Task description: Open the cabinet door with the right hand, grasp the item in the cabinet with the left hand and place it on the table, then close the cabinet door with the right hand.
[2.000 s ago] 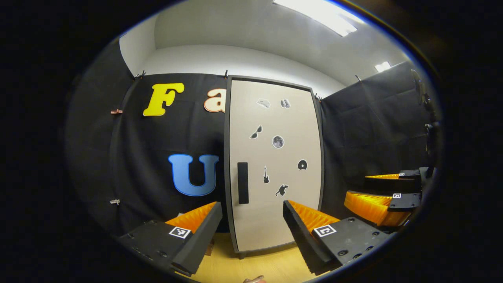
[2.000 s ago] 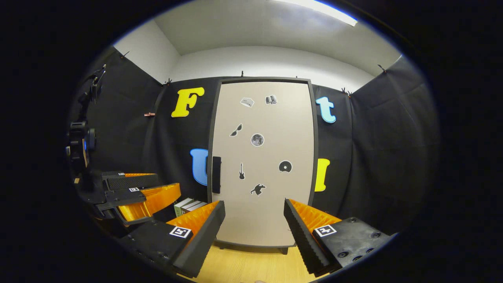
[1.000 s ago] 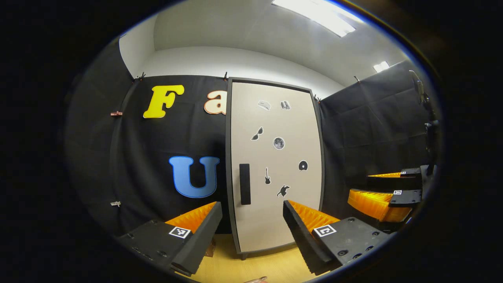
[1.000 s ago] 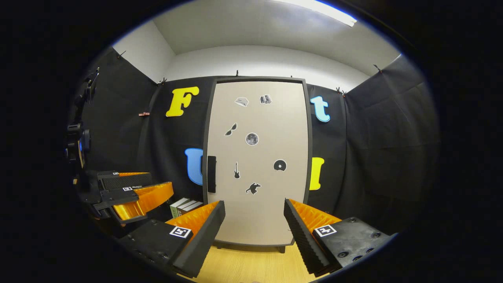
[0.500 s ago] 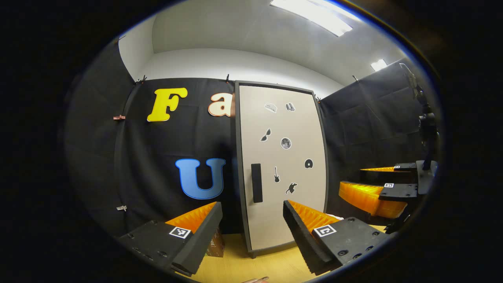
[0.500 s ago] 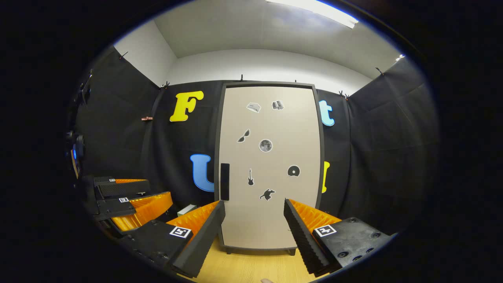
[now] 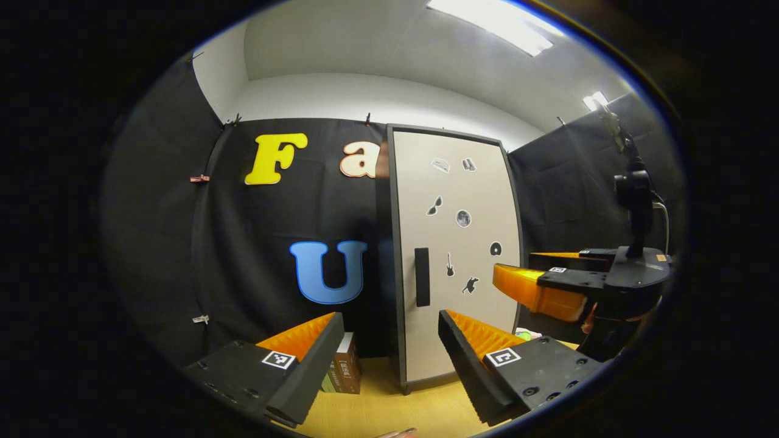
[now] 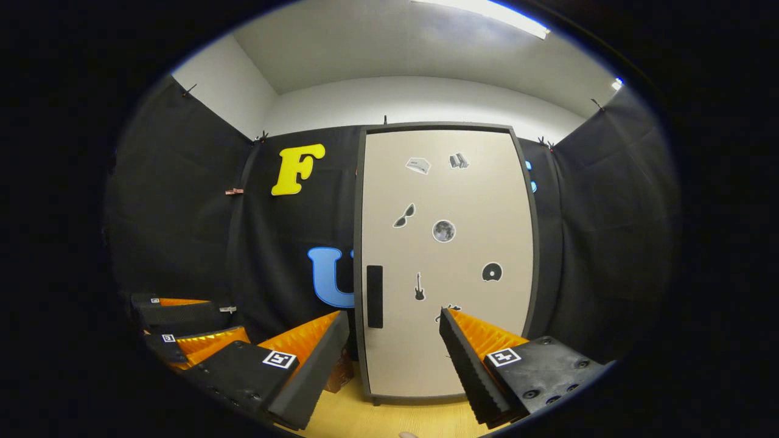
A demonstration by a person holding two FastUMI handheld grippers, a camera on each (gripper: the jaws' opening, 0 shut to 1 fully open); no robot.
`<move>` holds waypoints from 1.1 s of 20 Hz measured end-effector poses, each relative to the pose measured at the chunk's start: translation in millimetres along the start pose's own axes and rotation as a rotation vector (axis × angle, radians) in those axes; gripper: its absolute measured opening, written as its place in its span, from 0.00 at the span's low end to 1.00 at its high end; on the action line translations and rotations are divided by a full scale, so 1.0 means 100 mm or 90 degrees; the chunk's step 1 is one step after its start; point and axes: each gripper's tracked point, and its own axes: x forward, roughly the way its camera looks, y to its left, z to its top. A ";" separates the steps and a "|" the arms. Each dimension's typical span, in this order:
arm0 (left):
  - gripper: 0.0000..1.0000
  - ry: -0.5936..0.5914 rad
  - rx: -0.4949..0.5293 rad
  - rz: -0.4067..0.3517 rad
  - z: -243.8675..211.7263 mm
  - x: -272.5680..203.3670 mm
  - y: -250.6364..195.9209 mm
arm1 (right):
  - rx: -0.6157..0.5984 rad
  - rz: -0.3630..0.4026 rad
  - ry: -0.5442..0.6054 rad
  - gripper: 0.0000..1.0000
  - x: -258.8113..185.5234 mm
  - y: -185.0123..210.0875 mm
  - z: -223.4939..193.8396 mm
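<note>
Ahead of the right hand-held gripper (image 8: 394, 365), the cabinet door (image 8: 447, 261) is seen shut on the bench (image 8: 389, 417), its upright handle (image 8: 375, 296) set at the left edge, slightly left of the open jaws. The left hand-held gripper (image 7: 389, 365) is likewise held open and empty, farther off. The item inside is hidden.

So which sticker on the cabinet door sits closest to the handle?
The guitar sticker, just right of the dark vertical handle at about its height. The other stickers sit higher or farther right on the cabinet door.
</note>
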 end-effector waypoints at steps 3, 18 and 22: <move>0.98 0.005 -0.010 0.013 -0.05 0.05 0.06 | -0.001 0.015 0.004 0.97 0.23 0.10 -0.05; 0.98 0.001 0.021 0.026 -0.04 0.12 0.18 | 0.005 0.000 0.039 0.97 1.45 0.25 -0.56; 0.98 0.006 0.022 0.029 -0.06 0.13 0.20 | -0.012 -0.020 0.040 0.95 1.68 0.26 -0.67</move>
